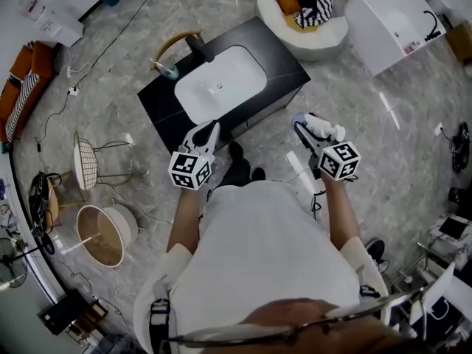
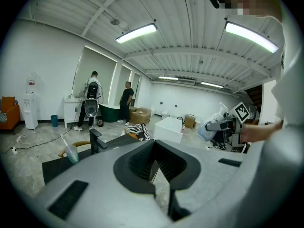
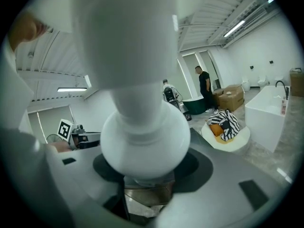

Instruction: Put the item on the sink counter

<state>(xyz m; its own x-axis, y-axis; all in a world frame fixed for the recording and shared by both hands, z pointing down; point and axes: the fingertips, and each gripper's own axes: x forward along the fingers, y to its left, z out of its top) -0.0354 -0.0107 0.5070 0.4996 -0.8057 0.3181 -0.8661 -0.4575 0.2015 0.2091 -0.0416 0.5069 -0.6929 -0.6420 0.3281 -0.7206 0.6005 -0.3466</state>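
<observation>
The bottle (image 3: 142, 127) is gripped by the right gripper (image 1: 311, 126). The jaws are closed on it at a wide setting, and its white bulb and neck fill most of the right gripper view. In the head view the bottle is held apart from the counter (image 1: 158, 108), off the counter's near right corner and over the floor.

The left gripper (image 1: 207, 131) is held at the counter's near edge, just in front of the basin (image 1: 221, 85). Its jaws are set slightly apart and nothing is held between them; only floor is seen through the gap.

A faucet (image 1: 198, 46) is mounted on the counter at the far side of the basin. A cup (image 1: 169, 71) with a toothbrush is placed beside the faucet.

Both grippers are pointed towards the counter and are carried well apart from each other.

In the left gripper view, a person (image 2: 92, 99) with a backpack and a second person (image 2: 126, 99) are seen standing near the far wall.
</observation>
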